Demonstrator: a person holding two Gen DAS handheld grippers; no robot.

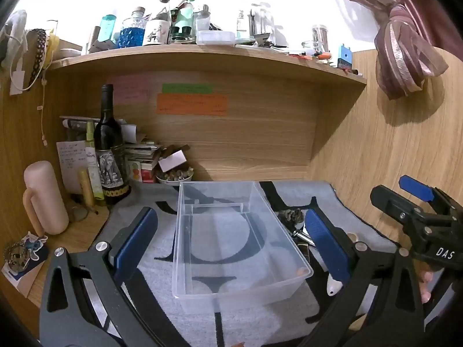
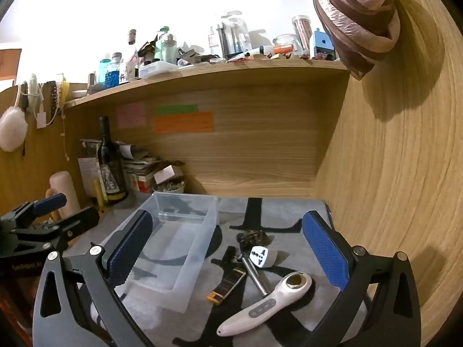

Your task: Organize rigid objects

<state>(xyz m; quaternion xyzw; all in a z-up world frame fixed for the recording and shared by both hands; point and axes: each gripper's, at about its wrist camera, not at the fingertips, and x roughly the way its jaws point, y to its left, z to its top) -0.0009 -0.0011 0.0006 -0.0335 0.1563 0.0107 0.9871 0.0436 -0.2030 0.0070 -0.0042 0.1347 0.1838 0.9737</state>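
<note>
Right wrist view: both grippers' ribbed blue jaws gape apart beside a clear rectangular plastic bin [image 2: 185,248] on grey felt.

I see a wine bottle [image 1: 108,147] beside a pink mug [image 1: 43,199], coloured notes [image 1: 191,104] on the wall, and a cluttered shelf [image 1: 202,55].

Light: bright, overexposed wall behind the shelf [image 1: 202,55] | Shadows: the knotted curtain [image 2: 358,26] casts a soft dark patch on the wood panel; alcove under the shelf dimmer | Optics: strong fisheye bending, black corner vignetting | Focus: mostly sharp, slight softness at edges
</note>
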